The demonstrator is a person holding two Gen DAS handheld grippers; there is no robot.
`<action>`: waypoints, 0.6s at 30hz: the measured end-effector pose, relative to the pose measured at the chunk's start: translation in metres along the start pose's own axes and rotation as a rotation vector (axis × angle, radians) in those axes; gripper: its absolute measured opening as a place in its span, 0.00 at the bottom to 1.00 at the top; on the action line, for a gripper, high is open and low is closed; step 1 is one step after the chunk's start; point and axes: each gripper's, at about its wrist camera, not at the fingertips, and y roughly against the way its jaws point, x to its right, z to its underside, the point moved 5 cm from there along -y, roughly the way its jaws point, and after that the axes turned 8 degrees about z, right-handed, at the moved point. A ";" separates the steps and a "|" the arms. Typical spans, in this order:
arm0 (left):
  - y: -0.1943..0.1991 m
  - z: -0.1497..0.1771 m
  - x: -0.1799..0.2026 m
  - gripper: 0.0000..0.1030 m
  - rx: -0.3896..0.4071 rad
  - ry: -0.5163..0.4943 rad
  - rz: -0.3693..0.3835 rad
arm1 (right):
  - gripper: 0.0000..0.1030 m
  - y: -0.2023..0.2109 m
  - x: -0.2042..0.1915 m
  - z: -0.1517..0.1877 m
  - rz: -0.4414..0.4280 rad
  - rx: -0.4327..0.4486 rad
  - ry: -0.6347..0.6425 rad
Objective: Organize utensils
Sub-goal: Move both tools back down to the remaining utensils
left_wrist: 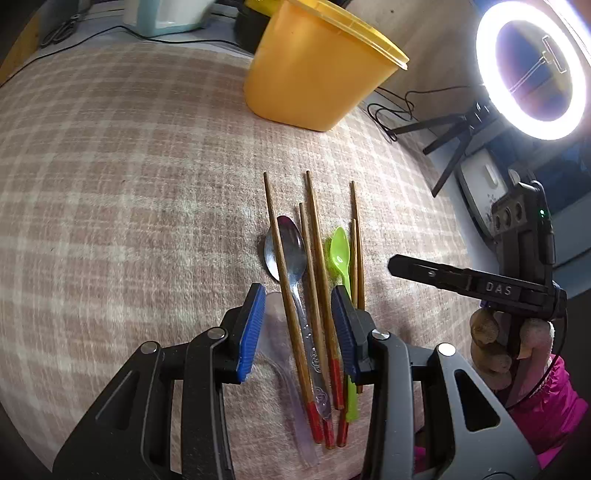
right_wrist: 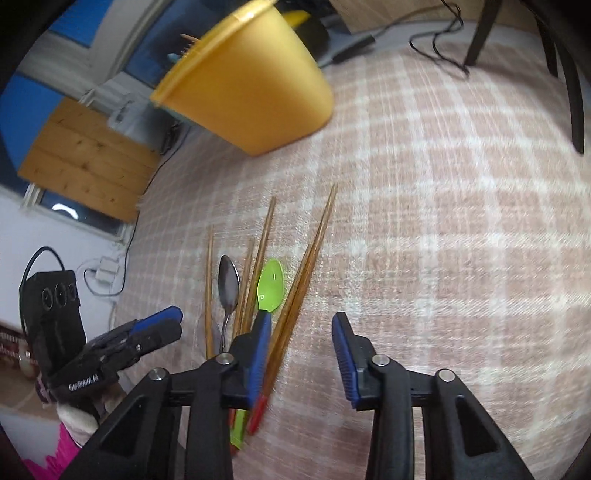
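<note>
A checked beige-and-white cloth (left_wrist: 129, 184) covers the table and fills most of both wrist views. In the left wrist view, scissors (left_wrist: 61, 29) and a pale blue appliance (left_wrist: 166, 16) sit at the upper left edge, and a yellow plastic tub (left_wrist: 314, 70) stands upright at upper centre. Below it, in the middle of the frame, the utensils lie side by side on the cloth: wooden chopsticks (left_wrist: 317, 258) with red-painted ends, a metal spoon (left_wrist: 291, 251) and, just right of them, a green plastic spoon (left_wrist: 340, 254); a clear plastic spoon (left_wrist: 284, 369) lies at their left. The left gripper (left_wrist: 299, 325) hangs over the bundle at lower centre, its blue pads apart on either side of the metal spoon's handle and two chopsticks, not pressing on them. At the right a lit ring light (left_wrist: 532, 70) glares from the upper corner, and a gloved hand (left_wrist: 495, 347) in a pink sleeve holds the other tool. In the right wrist view, the tub (right_wrist: 251, 85) leans at upper left, the utensils lie left of centre, and the right gripper (right_wrist: 303, 354) sits at lower centre with its tongs apart, its left pad beside a pair of chopsticks (right_wrist: 299, 295) and only bare cloth in the gap.
</note>
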 end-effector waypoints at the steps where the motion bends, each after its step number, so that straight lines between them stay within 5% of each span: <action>1: -0.002 0.000 -0.001 0.36 -0.008 -0.004 0.003 | 0.31 -0.003 -0.002 0.000 0.011 -0.001 -0.006; 7: -0.008 -0.001 -0.003 0.36 -0.040 -0.042 0.033 | 0.21 -0.021 -0.014 0.000 0.135 -0.016 -0.027; 18: -0.019 -0.013 -0.005 0.35 -0.052 -0.090 0.026 | 0.09 -0.035 -0.035 -0.012 0.235 -0.043 0.003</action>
